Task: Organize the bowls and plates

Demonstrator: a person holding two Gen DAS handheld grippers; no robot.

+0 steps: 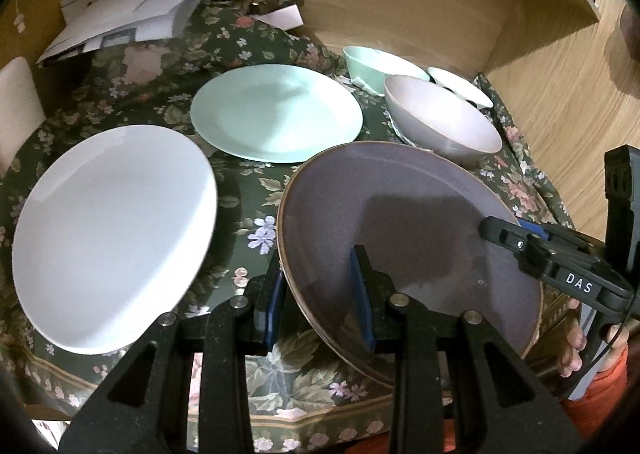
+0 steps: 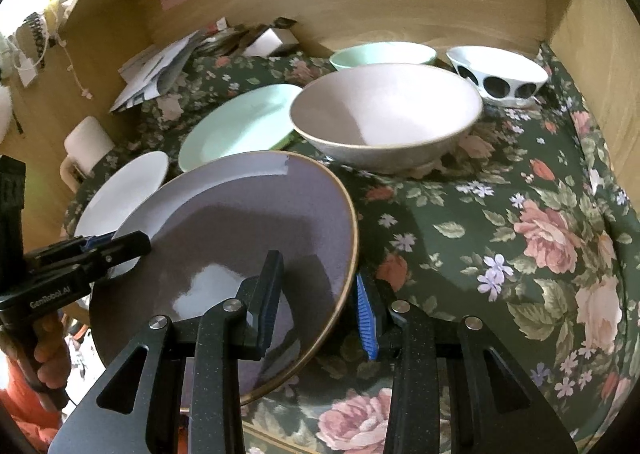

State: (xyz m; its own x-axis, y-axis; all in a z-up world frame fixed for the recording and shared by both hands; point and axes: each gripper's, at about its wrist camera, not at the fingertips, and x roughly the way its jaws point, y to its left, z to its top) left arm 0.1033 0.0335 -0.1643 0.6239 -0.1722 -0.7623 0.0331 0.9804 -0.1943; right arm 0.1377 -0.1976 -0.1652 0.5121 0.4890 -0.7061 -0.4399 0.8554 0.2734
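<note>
purple plate [image 1: 408, 214] betw both tools, rims clamped

— How is the scene lit?
— Warm, dim light is cast from above; a dark shadow is thrown on the purple plate [image 1: 408, 238] just ahead of the fingers, and glare is seen beside the right gripper's fingers [image 2: 266, 294].
— Sharpness?
— Edges are bent and vignetted; the white plate [image 1: 116, 234] is slightly blurred.

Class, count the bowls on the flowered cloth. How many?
3: a large pinkish bowl nearest the purple plate, a mint bowl behind it, and a black-spotted white bowl farthest right. None seems hidden.
</note>
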